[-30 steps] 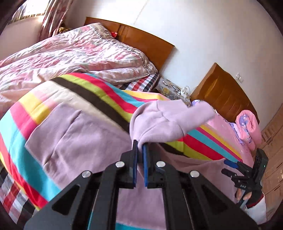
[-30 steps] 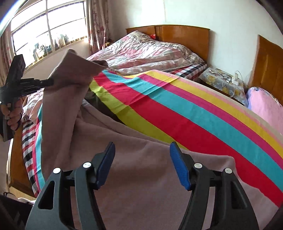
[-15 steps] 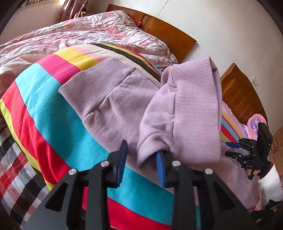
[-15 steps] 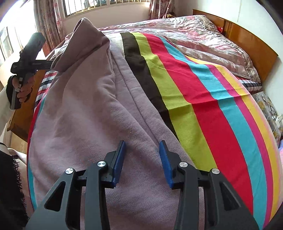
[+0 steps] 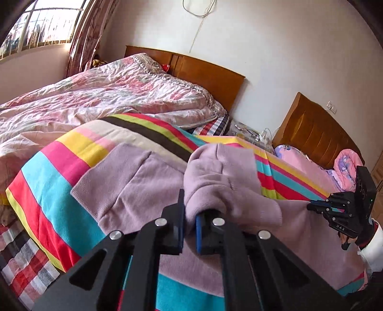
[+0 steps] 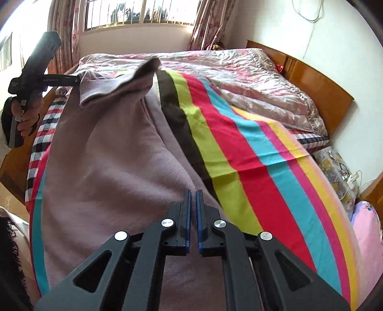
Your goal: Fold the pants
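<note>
Lilac fleece pants point(image 5: 134, 191) lie spread on a striped blanket point(image 5: 47, 181) on the bed. My left gripper point(image 5: 189, 210) is shut on a bunched ribbed cuff of the pants and holds it lifted above the flat leg. In the right wrist view the same gripper point(image 6: 74, 80) shows at far left with the cuff raised. My right gripper point(image 6: 193, 198) has its jaws nearly touching, pinching the pants' edge point(image 6: 134, 167) next to the dark stripe. It also shows in the left wrist view point(image 5: 313, 205) at the right, on the fabric.
A pink flowered quilt point(image 5: 107, 95) lies bunched at the head of the bed by the wooden headboard point(image 5: 210, 76). A second bed with pink bedding point(image 5: 311, 167) stands to the right. A checked sheet point(image 5: 21, 263) shows at the bed's edge. The window point(image 6: 143, 12) is behind.
My left gripper opened half a second ago with the cuff draped over one finger, and now is shut on it again. My right gripper closed from wide open onto the pants' edge.
</note>
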A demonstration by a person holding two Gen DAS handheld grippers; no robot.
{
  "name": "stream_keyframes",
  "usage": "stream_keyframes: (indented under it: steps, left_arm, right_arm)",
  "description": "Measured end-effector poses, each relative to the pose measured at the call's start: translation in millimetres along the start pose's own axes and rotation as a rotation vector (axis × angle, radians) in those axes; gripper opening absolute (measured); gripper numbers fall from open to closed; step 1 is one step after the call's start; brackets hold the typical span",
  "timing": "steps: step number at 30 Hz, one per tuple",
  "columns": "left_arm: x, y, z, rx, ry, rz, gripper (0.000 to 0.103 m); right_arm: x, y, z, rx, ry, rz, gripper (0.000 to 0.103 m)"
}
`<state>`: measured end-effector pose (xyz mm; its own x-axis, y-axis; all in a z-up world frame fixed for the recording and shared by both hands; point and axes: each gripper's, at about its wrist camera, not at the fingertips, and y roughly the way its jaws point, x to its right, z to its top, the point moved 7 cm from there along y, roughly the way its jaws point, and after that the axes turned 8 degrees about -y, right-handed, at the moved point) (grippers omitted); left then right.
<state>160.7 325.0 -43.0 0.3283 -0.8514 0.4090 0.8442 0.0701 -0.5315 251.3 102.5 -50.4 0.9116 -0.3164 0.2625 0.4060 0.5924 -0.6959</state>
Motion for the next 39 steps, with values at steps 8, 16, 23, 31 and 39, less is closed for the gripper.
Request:
stream_keyframes:
  steps: [8,16,23,31,39]
  left_arm:
    - [-43,49,-38,-0.128,-0.045,0.145,0.007]
    - [-62,35,-46,-0.11,-0.14,0.094,0.052]
    - [-47,44,-49,-0.103,-0.132,0.122,0.072]
    - [-35,46,-44,-0.113,-0.034,0.153,0.008]
    - [-39,51,-45,-0.101,-0.056,0.2,0.009]
  right_arm:
    - [24,60,-33,-0.154,0.136,0.023,0.007]
    - [49,-1,-77,-0.101,0.226,0.016,0.066]
    - [43,18,-82,-0.146,0.151,0.034,0.048]
    - [25,11,-68,-0.102,0.044,-0.027,0.008]
    - [37,32,-75,-0.154,0.098,-0.053,0.008]
